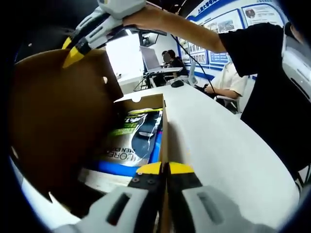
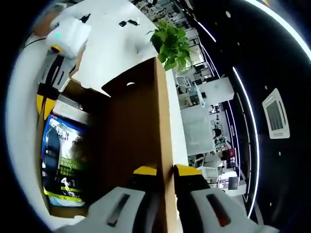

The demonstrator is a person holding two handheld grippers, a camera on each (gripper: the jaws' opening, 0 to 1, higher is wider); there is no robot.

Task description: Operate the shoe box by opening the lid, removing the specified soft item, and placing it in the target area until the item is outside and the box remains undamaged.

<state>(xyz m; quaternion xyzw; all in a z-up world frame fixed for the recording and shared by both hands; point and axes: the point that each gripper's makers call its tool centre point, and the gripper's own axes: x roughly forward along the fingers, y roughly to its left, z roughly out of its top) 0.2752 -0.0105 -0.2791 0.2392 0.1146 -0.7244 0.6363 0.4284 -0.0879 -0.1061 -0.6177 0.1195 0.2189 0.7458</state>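
Support surface: white table, smooth, rounded far edge. Directly on it: one brown cardboard shoe box, lid raised, a long side wall running along the bare tabletop. Beyond the box, toward the table's far end: one small dark object. In the right gripper view, small dark items lie well apart from the box.

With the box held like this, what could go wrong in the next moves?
1. The right gripper pinches the raised lid edge; pulling further back may crease or tear the cardboard.
2. The left gripper clamps the thin box wall; squeezing or twisting could bend it.
3. Both grippers are occupied, so the packaged insole remains inside; releasing the lid might let it fall shut.
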